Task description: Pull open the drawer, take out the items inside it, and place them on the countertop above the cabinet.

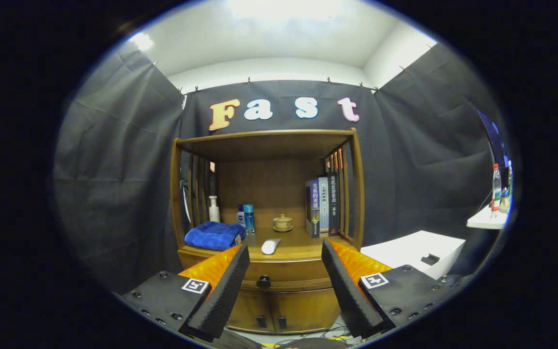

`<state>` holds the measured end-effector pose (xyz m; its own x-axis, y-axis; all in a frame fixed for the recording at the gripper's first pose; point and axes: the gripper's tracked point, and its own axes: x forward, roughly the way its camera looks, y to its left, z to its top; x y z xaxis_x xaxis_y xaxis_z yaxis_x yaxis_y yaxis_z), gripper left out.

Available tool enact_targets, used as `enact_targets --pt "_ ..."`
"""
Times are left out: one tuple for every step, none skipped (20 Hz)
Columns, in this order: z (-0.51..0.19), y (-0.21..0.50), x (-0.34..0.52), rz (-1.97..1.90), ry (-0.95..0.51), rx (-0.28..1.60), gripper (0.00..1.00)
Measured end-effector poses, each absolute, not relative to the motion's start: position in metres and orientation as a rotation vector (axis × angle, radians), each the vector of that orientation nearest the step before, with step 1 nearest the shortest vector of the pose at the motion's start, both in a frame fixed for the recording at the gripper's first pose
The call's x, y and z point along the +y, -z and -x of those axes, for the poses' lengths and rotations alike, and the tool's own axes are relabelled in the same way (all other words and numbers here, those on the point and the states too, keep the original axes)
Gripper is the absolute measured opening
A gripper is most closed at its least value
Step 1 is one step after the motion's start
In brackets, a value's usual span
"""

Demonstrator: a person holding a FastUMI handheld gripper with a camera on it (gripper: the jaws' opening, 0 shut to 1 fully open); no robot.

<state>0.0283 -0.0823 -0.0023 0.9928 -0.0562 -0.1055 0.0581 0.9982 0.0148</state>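
Observation:
A brown wooden cabinet (pixel 267 203) stands ahead against the booth wall. Its drawer (pixel 284 277) sits shut under the countertop (pixel 303 248), with a dark round knob (pixel 263 281) in the middle. My gripper (pixel 285 252) is open, its fingers wide apart and some way short of the cabinet; the knob shows between them, beyond the tips. On the countertop lie a folded blue towel (pixel 214 235) at the left and a white tube (pixel 270 246) near the front edge. Nothing is between the fingers.
Further back on the countertop stand a white pump bottle (pixel 214 209), a blue box (pixel 246 218), a small lidded clay cup (pixel 282 223) and upright books (pixel 322 206). Two small doors (pixel 271 310) lie below the drawer. A white box (pixel 412 252) sits right of the cabinet; cables trail on the floor.

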Motion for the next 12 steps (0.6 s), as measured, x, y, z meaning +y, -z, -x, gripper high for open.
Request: enact_targets --pt "-0.024 0.001 -0.080 -0.021 0.054 0.101 0.98" --pt "-0.019 0.002 -0.079 -0.027 0.050 0.103 0.98" --pt "-0.016 0.004 -0.077 -0.033 0.044 0.106 0.98" --pt "-0.014 0.005 -0.076 -0.040 0.041 0.110 0.98" --pt "-0.013 0.006 -0.074 -0.044 0.034 0.106 0.98" --pt "-0.013 0.007 -0.073 -0.045 0.032 0.105 0.98" --pt "-0.014 0.007 -0.072 -0.042 0.030 0.102 0.98" --pt "-0.015 0.008 -0.071 -0.039 0.031 0.101 0.98" --pt "-0.015 0.008 -0.070 -0.037 0.028 0.100 0.98" --pt "-0.015 0.008 -0.067 -0.036 0.023 0.102 0.98" --pt "-0.015 0.009 -0.065 -0.037 0.019 0.104 0.98" --pt "-0.015 0.008 -0.064 -0.038 0.017 0.102 0.98"
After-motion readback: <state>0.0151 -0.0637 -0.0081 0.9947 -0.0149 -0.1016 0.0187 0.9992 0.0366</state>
